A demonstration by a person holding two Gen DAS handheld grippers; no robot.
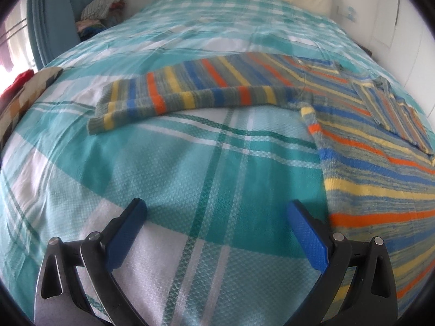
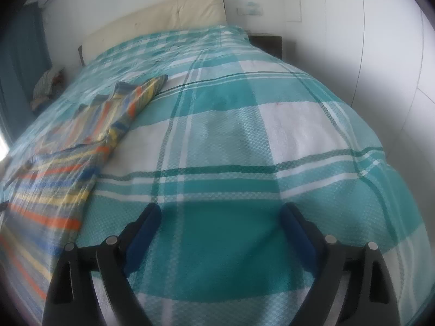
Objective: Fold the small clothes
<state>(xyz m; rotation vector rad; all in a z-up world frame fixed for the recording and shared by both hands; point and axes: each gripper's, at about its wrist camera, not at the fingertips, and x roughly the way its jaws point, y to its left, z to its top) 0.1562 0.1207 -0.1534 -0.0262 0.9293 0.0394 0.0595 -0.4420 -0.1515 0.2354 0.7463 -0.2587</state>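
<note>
Left claw wide, empty, right claw likewise

No legible text, label or number anywhere.

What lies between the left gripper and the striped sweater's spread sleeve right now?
Nothing visible. Only bare plaid bedspread lies between the open left gripper and the sleeve of the striped sweater. The sweater's body sits just to the gripper's right, not across the path.

Striped knit sweater — blue, orange, yellow, grey — flat on bed, one sleeve stretched sideways.
</note>
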